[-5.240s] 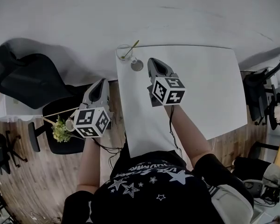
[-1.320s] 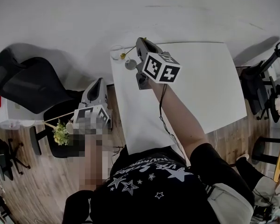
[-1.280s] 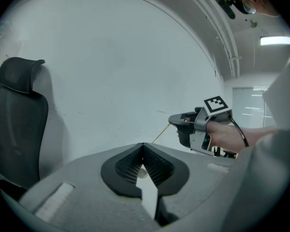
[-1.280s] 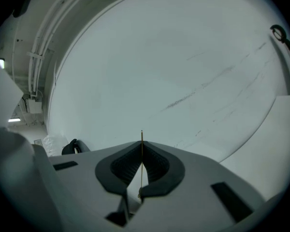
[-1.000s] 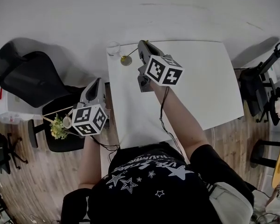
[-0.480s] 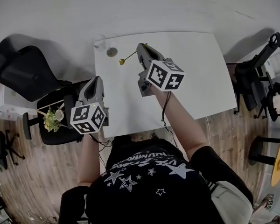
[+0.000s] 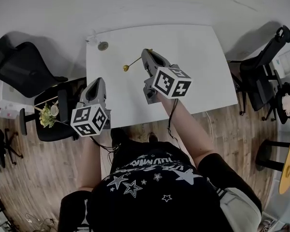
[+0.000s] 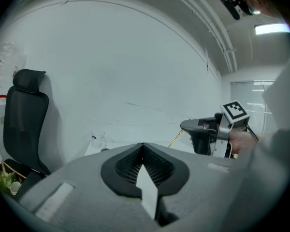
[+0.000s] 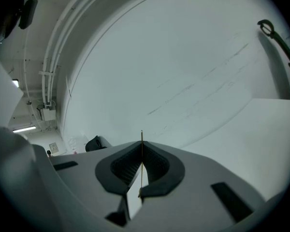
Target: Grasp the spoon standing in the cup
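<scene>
One view (right gripper's) shows tongs (image 9: 141,144) pinching spoon (image 9: 141,135).

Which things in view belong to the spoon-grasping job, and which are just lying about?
Job: spoon, clamped in the right hand-held gripper; glass cup; white table.
Lying about: small round disc; black office chair; small plant; left hand-held gripper, shut and empty.

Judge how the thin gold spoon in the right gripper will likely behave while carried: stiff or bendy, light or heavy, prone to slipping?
The spoon juts straight from the right gripper without sagging, so probably stiff. Its handle looks hair-thin between the shut jaws, so likely light. Held near one end, it may pivot or slip if swung.
</scene>
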Demonstrator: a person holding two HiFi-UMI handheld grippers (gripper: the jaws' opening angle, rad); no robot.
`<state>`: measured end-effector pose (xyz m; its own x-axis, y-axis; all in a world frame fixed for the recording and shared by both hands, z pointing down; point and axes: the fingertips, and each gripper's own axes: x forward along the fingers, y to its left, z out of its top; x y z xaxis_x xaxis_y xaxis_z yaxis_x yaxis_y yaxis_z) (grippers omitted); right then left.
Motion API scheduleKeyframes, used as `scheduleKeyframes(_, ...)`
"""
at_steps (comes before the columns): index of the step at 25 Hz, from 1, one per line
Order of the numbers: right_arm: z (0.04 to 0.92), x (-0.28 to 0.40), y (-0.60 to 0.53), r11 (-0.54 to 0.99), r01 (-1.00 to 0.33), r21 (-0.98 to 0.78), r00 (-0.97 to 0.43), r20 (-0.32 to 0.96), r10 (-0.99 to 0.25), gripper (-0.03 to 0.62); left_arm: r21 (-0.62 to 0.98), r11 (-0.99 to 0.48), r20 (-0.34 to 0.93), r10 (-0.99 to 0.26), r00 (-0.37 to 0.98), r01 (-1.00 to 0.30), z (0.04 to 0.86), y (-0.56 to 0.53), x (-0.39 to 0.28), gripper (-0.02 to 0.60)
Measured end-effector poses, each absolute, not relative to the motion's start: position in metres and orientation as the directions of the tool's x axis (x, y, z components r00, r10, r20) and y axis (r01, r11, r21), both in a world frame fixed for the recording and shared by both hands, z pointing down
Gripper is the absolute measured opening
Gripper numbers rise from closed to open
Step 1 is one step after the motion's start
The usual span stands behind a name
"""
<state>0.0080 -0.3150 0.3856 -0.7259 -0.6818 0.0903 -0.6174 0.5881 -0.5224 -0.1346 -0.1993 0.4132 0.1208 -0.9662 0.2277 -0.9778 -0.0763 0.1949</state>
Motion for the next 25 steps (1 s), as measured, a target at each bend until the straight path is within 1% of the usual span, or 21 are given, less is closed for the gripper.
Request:
scheduleKeyframes(7,0.394,0.071,-0.295,0.59,-0.591,-0.55,-0.746,0.093,-0.66,0.011,0.185,-0.052,0.233,-0.968,0.095,-0.981,0.412,-0.179,-0.073,0.008)
scheduleKeyframes(11,0.397,0.094,-0.286,0.587,-0.581,-0.564,-0.751,0.091,-0.654,0.011,0.19,-0.044,0.232,-0.969,0.089,-0.981,0.409,-0.164,-0.05,0.008)
scheduleKeyframes(17,0.406,0.105,-0.272,0.587,-0.583,-0.562,-0.753,0.102,-0.65,0.011,0.193,-0.033,0.219,-0.973,0.076,-0.981,0.405,-0.153,-0.048,0.008)
scheduleKeyframes(25,0.411,0.094,-0.252,0.585,-0.6,-0.545,-0.753,0.14,-0.643,0.011,0.229,-0.034,0.207,-0.975,0.083,-0.973,0.406,-0.133,-0.056,0.008)
